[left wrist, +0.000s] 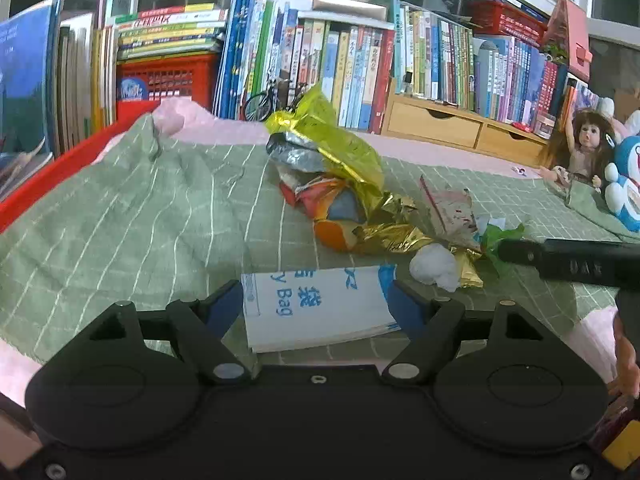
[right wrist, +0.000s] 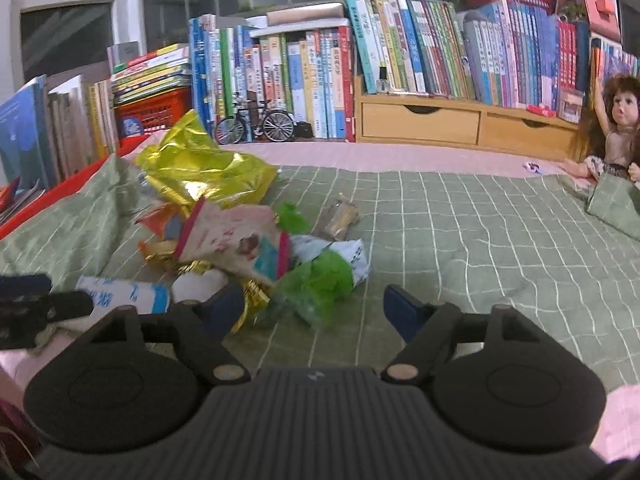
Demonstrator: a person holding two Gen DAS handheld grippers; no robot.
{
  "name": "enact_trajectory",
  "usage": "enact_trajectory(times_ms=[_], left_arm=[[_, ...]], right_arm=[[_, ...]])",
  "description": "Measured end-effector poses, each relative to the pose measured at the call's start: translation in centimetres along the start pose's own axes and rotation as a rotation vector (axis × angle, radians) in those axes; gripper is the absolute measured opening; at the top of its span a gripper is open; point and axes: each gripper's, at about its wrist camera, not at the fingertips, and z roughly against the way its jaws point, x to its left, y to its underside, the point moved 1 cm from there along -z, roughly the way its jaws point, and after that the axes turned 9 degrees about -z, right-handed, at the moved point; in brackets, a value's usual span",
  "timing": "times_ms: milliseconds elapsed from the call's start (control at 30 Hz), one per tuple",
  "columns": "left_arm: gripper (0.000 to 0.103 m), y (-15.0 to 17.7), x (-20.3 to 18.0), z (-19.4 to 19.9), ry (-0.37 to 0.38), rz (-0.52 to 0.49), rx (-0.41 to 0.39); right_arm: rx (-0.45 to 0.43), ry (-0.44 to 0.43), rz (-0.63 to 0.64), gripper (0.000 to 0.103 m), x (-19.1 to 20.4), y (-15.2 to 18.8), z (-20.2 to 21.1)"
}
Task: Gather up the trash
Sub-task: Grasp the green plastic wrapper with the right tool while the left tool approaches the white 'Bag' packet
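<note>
A heap of trash lies on the green checked cloth [left wrist: 140, 220]: a yellow foil bag [left wrist: 328, 136], an orange wrapper [left wrist: 336, 216], gold foil [left wrist: 392, 236], a white tissue ball [left wrist: 434, 266] and a zip packet [left wrist: 452, 208]. My left gripper [left wrist: 315, 300] is open, and a flat white bag with blue print [left wrist: 320, 308] lies between its fingers. My right gripper [right wrist: 313, 296] is open just in front of crumpled green plastic [right wrist: 316, 284], its left finger beside gold foil [right wrist: 256, 300]. The yellow foil bag [right wrist: 204, 172] and a pink-edged packet [right wrist: 232, 236] lie behind.
Rows of books and a wooden drawer unit [left wrist: 436, 124] wall off the far side. A doll [left wrist: 584, 148] and a blue toy [left wrist: 628, 184] sit at the right. A model bicycle [right wrist: 256, 124] stands at the back. A red edge [left wrist: 48, 176] runs along the left.
</note>
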Motion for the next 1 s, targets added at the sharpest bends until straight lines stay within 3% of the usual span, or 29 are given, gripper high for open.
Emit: enact_trajectory(times_ms=[200,300,333,500,667,733,767,933,1000], left_arm=[[0.086,0.9,-0.1,-0.3,0.01,-0.07,0.005],[0.09,0.5,-0.9,-0.2,0.007,-0.179,-0.021],[0.097,0.3,-1.2,-0.2,0.014,-0.223,-0.029],[0.099,-0.5,-2.2,-1.2,0.029,-0.354,-0.012],[0.099,-0.1,-1.1,-2.9,0.056,-0.248,0.082],[0.1,0.3,-0.6,-3.6,0.146,-0.146,0.171],[0.102,0.4,-0.4,-3.6,0.174,-0.122,0.173],[0.101,0.6,-1.6,-2.5,0.329,-0.147,0.184],[0.1,0.5,-2.2,-1.7,0.354,-0.168,0.167]], right_arm=[[0.063,-0.003,-0.096,0.073,-1.2,-1.0,-2.6],[0.099,-0.01,-0.13,0.057,-1.6,-1.0,-3.7],[0.108,-0.014,-0.14,0.045,-1.7,-1.0,-3.8],[0.074,-0.01,-0.128,0.039,-1.7,-1.0,-2.9],[0.03,0.016,-0.118,0.039,-2.3,-1.2,-1.5],[0.019,0.026,-0.119,0.039,-2.7,-1.2,-1.0],[0.013,0.031,-0.121,0.039,-2.9,-1.1,-0.8],[-0.037,0.058,-0.133,0.039,-3.9,-1.2,0.3],[-0.054,0.065,-0.132,0.039,-4.1,-1.2,0.8]])
